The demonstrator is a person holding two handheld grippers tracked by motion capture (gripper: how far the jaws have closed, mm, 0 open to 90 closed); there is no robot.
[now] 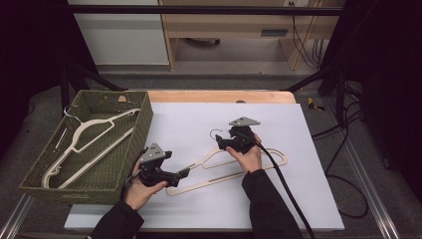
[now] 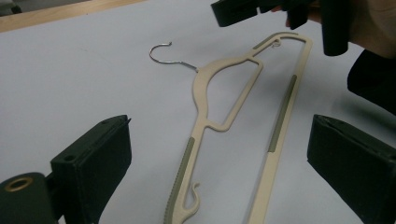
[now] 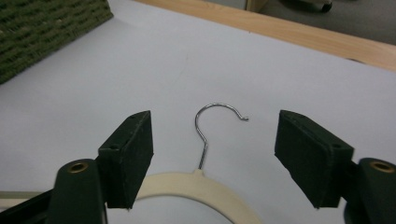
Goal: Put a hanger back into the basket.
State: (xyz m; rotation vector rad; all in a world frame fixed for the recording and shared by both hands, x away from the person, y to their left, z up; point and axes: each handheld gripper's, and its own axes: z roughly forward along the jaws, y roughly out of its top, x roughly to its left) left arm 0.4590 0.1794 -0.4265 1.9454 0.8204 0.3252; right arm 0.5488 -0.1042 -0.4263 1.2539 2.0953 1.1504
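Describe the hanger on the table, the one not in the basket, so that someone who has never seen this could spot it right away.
Start at the white board covering the table, right of the green woven basket. Near the board's middle lies a cream plastic clothes hanger, flat, between the two hand-held grippers. Unlike the cream hanger in the basket, it rests on the bare board, its silver wire hook pointing away from the person.

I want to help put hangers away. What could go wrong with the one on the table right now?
The cream hanger lies flat on the white board, so the open right gripper, straddling its thin metal hook, might slip off. The open left gripper could scrape the board. Once lifted, it may tangle with the hanger in the basket.
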